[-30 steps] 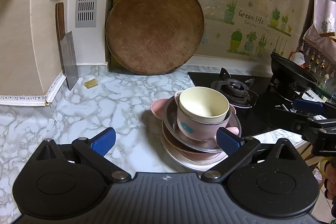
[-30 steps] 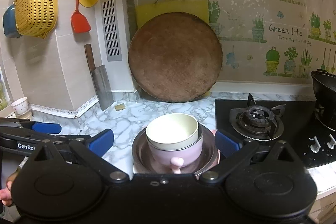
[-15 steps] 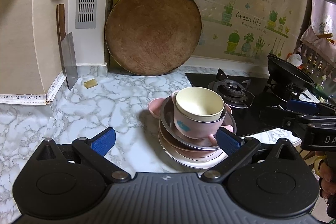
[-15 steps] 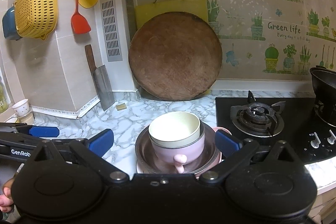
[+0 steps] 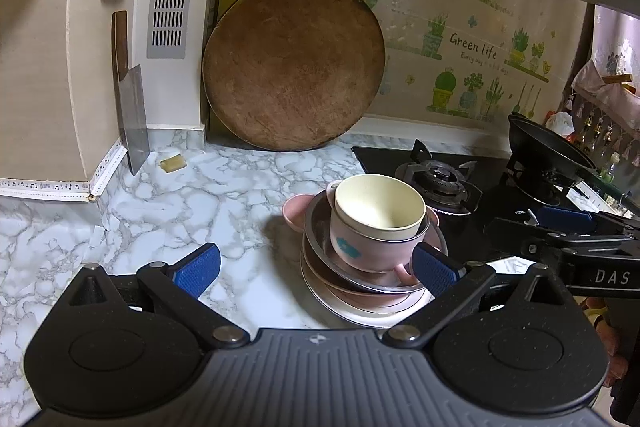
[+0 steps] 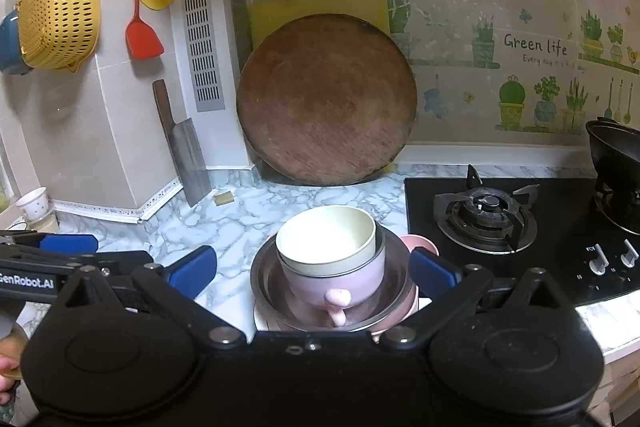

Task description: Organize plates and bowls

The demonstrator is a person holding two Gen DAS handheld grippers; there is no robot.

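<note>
While both jaws stand spread and empty, left hand-held gripper (image 5: 316, 267) and right hand-held gripper (image 6: 312, 267) flank the stack on the marble surface (image 5: 180, 211): cream bowl (image 6: 326, 241) nested in pink handled bowl (image 6: 336, 281), steel bowl (image 6: 264, 287), plates (image 5: 360, 307) beneath, beside the gas hob (image 6: 486, 217).

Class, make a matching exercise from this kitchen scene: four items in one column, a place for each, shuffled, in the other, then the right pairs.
Items:
1. cream bowl
2. cleaver
3. round wooden board
4. red spatula

Places:
A. hanging on the wall
B. nested in the pink cup
C. leaning in front of the yellow board
D. propped against the left wall

Pairs: 1-B, 2-D, 3-C, 4-A
</note>
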